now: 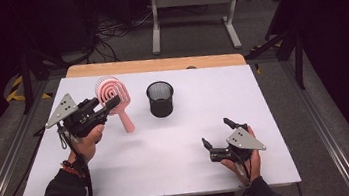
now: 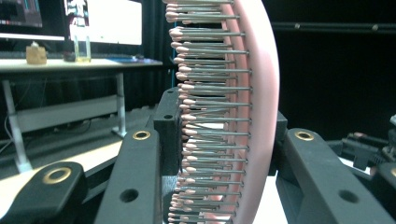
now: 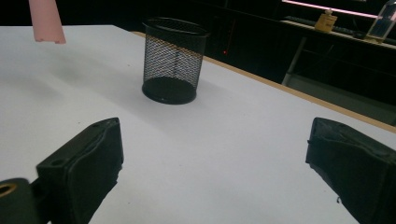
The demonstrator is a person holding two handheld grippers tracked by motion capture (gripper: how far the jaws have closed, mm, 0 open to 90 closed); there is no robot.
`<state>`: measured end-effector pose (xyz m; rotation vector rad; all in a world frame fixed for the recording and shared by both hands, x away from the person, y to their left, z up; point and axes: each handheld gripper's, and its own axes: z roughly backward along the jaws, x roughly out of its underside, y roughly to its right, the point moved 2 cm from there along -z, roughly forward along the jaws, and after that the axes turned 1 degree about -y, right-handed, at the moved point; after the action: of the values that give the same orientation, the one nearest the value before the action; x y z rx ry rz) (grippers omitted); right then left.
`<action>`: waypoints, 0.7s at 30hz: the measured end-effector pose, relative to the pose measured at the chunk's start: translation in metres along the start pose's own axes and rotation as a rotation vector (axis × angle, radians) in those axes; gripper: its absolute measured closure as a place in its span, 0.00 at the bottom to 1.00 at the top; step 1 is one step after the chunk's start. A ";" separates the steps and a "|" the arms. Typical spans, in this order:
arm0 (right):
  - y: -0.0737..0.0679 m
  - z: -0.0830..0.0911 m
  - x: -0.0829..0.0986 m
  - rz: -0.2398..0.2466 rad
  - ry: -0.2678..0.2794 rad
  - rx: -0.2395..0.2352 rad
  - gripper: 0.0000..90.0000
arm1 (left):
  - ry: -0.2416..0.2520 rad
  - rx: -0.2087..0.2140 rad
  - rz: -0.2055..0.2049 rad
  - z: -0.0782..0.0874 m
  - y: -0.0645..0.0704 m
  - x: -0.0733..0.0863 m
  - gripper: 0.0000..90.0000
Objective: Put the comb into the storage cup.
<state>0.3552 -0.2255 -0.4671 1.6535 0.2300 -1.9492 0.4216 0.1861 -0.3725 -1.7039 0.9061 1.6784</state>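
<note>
Your left gripper (image 1: 112,103) clamps the pink hairbrush (image 1: 112,92) by its head, upper left of frame, handle hanging clear beside the mesh cup (image 1: 160,98); your right gripper (image 1: 215,133) rests wide open, lower right

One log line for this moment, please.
left gripper: shut on pink hairbrush, lifted | right gripper: open, empty | mesh cup: upright, empty
</note>
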 end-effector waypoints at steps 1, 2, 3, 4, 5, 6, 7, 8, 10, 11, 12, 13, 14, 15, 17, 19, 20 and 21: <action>0.002 0.001 0.000 -0.007 0.000 0.008 0.05 | 0.009 0.000 0.000 -0.001 0.001 -0.002 0.70; 0.003 0.002 0.000 -0.011 0.003 0.012 0.05 | 0.009 0.003 -0.004 -0.002 0.001 -0.004 0.70; 0.004 0.003 0.000 -0.012 0.003 0.016 0.05 | 0.008 0.005 -0.010 -0.005 0.002 -0.006 0.70; 0.006 0.003 0.001 -0.017 0.006 0.019 0.05 | 0.007 0.004 -0.016 -0.006 0.002 -0.008 0.70; 0.006 0.004 0.001 -0.023 0.008 0.021 0.05 | 0.006 -0.002 -0.024 -0.009 0.003 -0.012 0.70; 0.008 0.005 0.001 -0.030 0.011 0.026 0.06 | 0.009 -0.003 -0.027 -0.012 0.003 -0.015 0.70; 0.008 0.005 0.001 -0.032 0.013 0.028 0.06 | 0.009 -0.003 -0.027 -0.012 0.003 -0.015 0.70; 0.008 0.005 0.001 -0.034 0.013 0.028 0.06 | 0.012 -0.003 -0.030 -0.015 0.003 -0.020 0.70; 0.007 0.005 0.001 -0.026 0.013 0.024 0.06 | 0.013 -0.006 -0.035 -0.020 0.003 -0.026 0.70; 0.007 0.005 0.000 -0.021 0.011 0.025 0.06 | 0.013 -0.006 -0.035 -0.020 0.003 -0.026 0.70; 0.007 0.005 0.000 -0.021 0.011 0.025 0.06 | 0.014 -0.009 -0.042 -0.022 0.004 -0.028 0.70; 0.008 0.005 -0.001 -0.007 0.011 0.035 0.06 | 0.020 -0.012 -0.053 -0.025 0.005 -0.032 0.70; 0.008 0.006 -0.001 -0.009 0.012 0.038 0.06 | 0.020 -0.012 -0.053 -0.025 0.005 -0.032 0.70; 0.009 0.007 -0.001 -0.016 0.018 0.041 0.06 | 0.020 -0.011 -0.056 -0.026 0.005 -0.035 0.70; 0.010 0.007 -0.001 -0.022 0.021 0.040 0.06 | 0.025 -0.011 -0.062 -0.030 0.006 -0.040 0.70; 0.012 0.007 -0.001 -0.024 0.021 0.044 0.06 | 0.026 -0.010 -0.066 -0.033 0.007 -0.044 0.70; 0.012 0.007 0.000 -0.026 0.020 0.045 0.06 | 0.031 -0.008 -0.070 -0.036 0.008 -0.048 0.70; 0.012 0.007 0.000 -0.027 0.017 0.044 0.06 | 0.034 -0.007 -0.072 -0.037 0.009 -0.050 0.70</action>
<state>0.3554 -0.2386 -0.4627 1.7042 0.2190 -1.9740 0.4381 0.1547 -0.3206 -1.7532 0.8451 1.6120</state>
